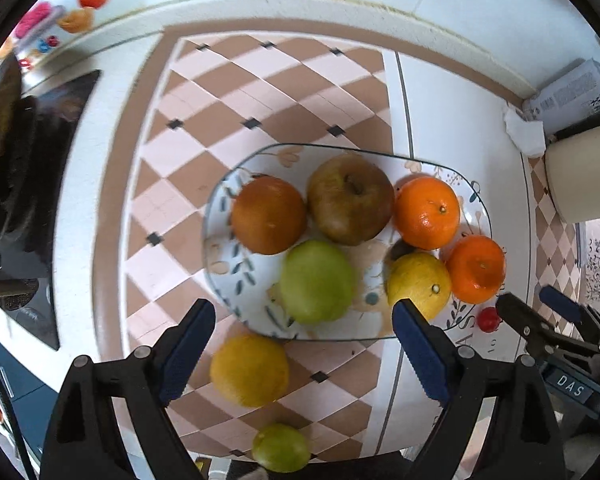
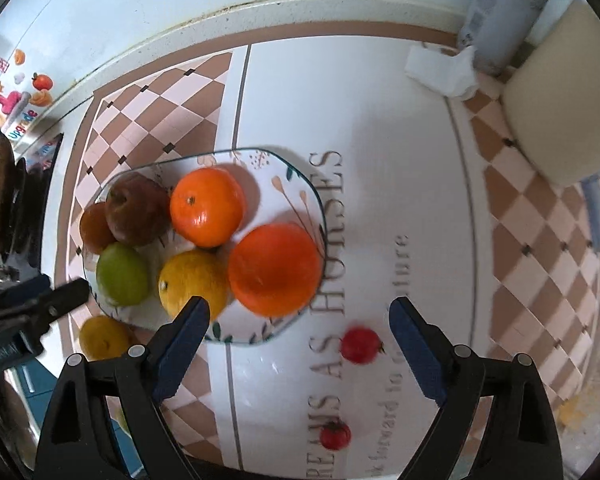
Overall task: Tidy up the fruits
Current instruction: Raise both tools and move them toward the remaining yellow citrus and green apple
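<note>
On the checked cloth (image 1: 236, 92) the plate (image 1: 236, 276) runs lengthwise left to right, holding six fruits. My left claw (image 1: 304, 344) and right claw (image 2: 300, 336) hang released, empty.

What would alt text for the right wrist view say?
An open right gripper hovers over a patterned plate holding six fruits, among them two oranges and a green apple. Two small red fruits lie on the tablecloth nearby.
</note>
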Motion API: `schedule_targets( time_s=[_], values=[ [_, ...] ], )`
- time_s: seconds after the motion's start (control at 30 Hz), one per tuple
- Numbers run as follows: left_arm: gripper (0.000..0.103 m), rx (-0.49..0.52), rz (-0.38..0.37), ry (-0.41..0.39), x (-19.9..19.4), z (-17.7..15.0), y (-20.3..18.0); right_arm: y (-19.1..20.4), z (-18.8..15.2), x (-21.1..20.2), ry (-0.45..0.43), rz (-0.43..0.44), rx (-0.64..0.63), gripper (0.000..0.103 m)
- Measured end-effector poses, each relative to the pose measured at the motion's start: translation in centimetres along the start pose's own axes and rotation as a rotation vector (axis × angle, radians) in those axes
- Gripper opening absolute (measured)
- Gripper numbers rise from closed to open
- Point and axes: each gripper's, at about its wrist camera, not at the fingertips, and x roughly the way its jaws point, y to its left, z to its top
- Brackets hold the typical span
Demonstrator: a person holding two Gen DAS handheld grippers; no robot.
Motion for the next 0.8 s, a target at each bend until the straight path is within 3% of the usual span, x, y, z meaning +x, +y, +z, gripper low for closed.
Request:
schedule_targets(
  time_s=[0.4,0.8],
  values=[
    [0.091,0.027,0.043,-0.183,-6.4,-5.1,-0.6,1.6,-6.1,-5.7,-0.102,-0.019,0.003,0.093],
    [0.091,0.043,-0.001,-0.265,-11.3,-10.2,-0.6,2.6,-11.1,-12.8,-0.208,0.026,0.0,0.094]
  ],
)
